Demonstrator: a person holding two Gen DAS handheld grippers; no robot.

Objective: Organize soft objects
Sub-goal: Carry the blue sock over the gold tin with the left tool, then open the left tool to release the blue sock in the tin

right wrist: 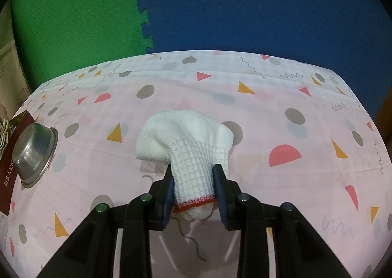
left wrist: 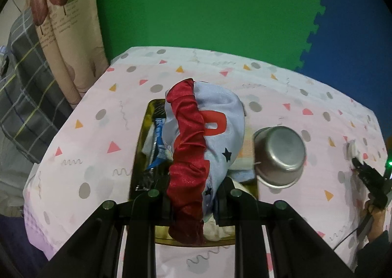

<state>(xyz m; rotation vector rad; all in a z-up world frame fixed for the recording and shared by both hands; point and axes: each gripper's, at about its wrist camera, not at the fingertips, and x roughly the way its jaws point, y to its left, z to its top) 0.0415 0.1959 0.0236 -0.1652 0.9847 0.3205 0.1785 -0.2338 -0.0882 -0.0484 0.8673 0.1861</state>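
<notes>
Pink patterned tablecloth [right wrist: 269,111] nearly bare, gold-rimmed box [left wrist: 140,145] partly filled; left gripper [left wrist: 193,194] clamps pale-blue-and-red satin cloth toy [left wrist: 203,136] over that box, right gripper [right wrist: 194,187] pinches white knitted glove [right wrist: 186,136] resting on cloth, unsorted; upturned steel bowl [left wrist: 280,155] beside.

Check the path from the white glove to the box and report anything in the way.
The upturned steel bowl sits on the tablecloth between the white glove, held by the right gripper, and the box.
</notes>
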